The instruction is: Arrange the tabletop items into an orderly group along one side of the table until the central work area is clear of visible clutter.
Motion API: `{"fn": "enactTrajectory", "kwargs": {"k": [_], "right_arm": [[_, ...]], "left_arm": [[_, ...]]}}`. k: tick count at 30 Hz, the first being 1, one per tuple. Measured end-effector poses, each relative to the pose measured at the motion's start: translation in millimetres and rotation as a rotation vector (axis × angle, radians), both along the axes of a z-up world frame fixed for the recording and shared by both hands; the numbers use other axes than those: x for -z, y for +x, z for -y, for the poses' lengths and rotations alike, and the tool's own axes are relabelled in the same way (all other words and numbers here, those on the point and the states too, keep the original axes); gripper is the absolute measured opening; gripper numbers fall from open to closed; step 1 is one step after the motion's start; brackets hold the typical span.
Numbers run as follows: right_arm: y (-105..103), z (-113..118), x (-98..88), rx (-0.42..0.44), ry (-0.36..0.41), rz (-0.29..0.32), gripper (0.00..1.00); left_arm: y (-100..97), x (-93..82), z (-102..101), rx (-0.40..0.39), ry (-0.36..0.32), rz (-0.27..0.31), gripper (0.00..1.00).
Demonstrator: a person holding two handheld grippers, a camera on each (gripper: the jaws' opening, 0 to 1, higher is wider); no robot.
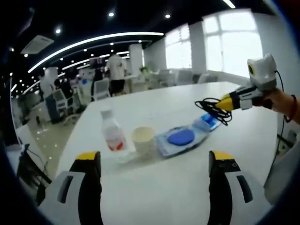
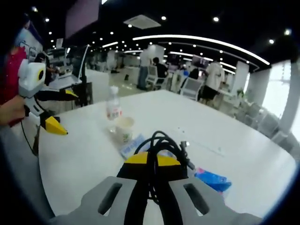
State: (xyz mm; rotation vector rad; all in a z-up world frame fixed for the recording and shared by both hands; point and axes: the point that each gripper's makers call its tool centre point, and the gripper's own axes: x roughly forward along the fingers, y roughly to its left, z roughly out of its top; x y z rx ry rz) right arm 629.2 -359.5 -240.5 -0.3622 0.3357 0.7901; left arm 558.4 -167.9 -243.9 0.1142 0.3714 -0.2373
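Note:
My left gripper [image 1: 154, 159] is open above the white table [image 1: 187, 187], nothing between its yellow-tipped jaws. Ahead of it stand a clear water bottle [image 1: 112, 133] with a red label and a paper cup [image 1: 143, 139]; a flat blue packet [image 1: 180, 138] and a smaller blue packet [image 1: 206, 123] lie beside them. My right gripper [image 1: 230, 101] comes in from the right, shut on a coiled black cable [image 1: 213, 108] held above the table. In the right gripper view, my right gripper [image 2: 152, 161] clamps the cable [image 2: 161, 140]; the bottle [image 2: 114, 108], cup [image 2: 124, 129] and left gripper [image 2: 63, 111] lie beyond.
A small blue packet [image 2: 211, 179] lies on the table [image 2: 225, 140] to the right of my right jaws. The person's hand [image 1: 281, 101] holds the right gripper. Office chairs, desks and people [image 1: 115, 70] stand well beyond the table's far edge.

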Motion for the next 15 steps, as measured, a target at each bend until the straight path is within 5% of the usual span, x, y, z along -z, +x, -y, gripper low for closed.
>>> {"fn": "enactTrajectory", "kwargs": {"k": [15], "right_arm": [[-23.7,30.3,27.1,0.009,-0.065,-0.057,0.03]], "left_arm": [[0.1,-1.9,3.4,0.02,-0.022,0.019,0.92]]}}
